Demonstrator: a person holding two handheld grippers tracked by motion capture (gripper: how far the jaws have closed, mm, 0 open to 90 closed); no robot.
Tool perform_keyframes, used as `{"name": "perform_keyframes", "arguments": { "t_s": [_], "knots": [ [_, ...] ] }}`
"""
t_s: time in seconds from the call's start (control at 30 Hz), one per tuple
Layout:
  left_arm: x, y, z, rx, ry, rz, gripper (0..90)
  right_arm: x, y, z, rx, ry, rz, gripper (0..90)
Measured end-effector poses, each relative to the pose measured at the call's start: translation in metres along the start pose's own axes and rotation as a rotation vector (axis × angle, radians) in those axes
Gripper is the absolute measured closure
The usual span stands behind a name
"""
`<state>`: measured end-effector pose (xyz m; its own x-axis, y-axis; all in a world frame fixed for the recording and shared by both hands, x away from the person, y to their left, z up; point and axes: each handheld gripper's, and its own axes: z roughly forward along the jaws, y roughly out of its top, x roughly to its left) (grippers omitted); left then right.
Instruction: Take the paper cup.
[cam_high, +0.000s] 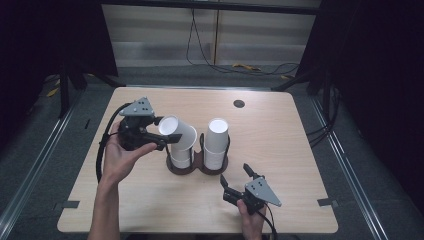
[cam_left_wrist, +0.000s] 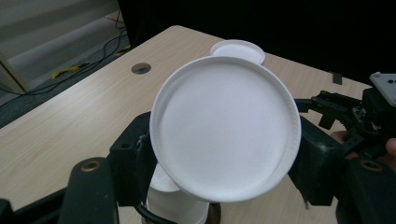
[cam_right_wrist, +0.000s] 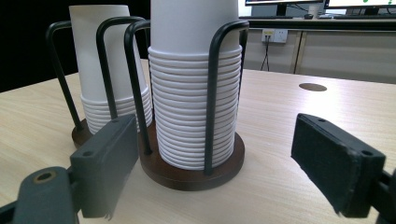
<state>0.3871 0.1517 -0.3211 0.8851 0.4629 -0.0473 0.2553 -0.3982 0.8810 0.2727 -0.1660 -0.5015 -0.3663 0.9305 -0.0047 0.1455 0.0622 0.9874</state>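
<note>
My left gripper (cam_high: 164, 132) is shut on a white paper cup (cam_high: 182, 134). The cup leans toward the left, its closed end up, over the left stack of cups (cam_high: 181, 156) in a dark two-ring cup holder (cam_high: 197, 169). In the left gripper view the cup's round bottom (cam_left_wrist: 224, 126) sits squeezed between the black jaws of the left gripper (cam_left_wrist: 224, 161). The right stack (cam_high: 216, 141) stands upright in its ring. Near the table's front edge my right gripper (cam_high: 235, 175) is open and holds nothing. Its view looks between wide-apart pads (cam_right_wrist: 107, 163) at the nearer stack (cam_right_wrist: 194, 93).
The wooden table (cam_high: 280, 145) has a round cable hole (cam_high: 239, 104) at the back. Black wire loops (cam_right_wrist: 212, 93) rise around each stack from the brown base (cam_right_wrist: 187, 173). Cables lie on the floor beyond the table's far edge.
</note>
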Motion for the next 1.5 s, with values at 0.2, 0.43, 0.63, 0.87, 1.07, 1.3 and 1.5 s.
{"name": "perform_keyframes", "arguments": {
  "t_s": [0.2, 0.43, 0.63, 0.87, 1.07, 1.3, 1.5],
  "knots": [
    [0.000, -0.008, 0.000, -0.018, -0.009, 0.000, 32.9, 0.000, 0.000, 0.000, -0.002, 0.002, 0.003, 14.6],
    [-0.004, -0.016, 0.000, -0.045, -0.034, 0.002, 32.8, 0.000, 0.000, 0.000, -0.005, 0.003, 0.004, 14.6],
    [-0.007, -0.023, 0.001, -0.067, -0.068, -0.005, 32.8, 0.001, 0.000, 0.000, -0.006, 0.001, 0.003, 14.6],
    [-0.011, -0.033, 0.002, -0.087, -0.081, -0.008, 32.8, 0.001, 0.000, 0.000, -0.003, 0.006, 0.001, 14.6],
    [-0.014, -0.044, 0.006, -0.099, -0.102, -0.037, 32.4, 0.001, 0.000, 0.000, 0.000, 0.008, -0.001, 14.6],
    [-0.020, -0.053, 0.014, -0.093, -0.121, -0.026, 32.5, 0.000, 0.000, 0.000, -0.005, 0.013, 0.005, 14.5],
    [-0.025, -0.059, 0.018, -0.100, -0.128, -0.015, 32.6, 0.000, 0.000, 0.000, 0.001, 0.054, 0.010, 13.7]
  ]
}}
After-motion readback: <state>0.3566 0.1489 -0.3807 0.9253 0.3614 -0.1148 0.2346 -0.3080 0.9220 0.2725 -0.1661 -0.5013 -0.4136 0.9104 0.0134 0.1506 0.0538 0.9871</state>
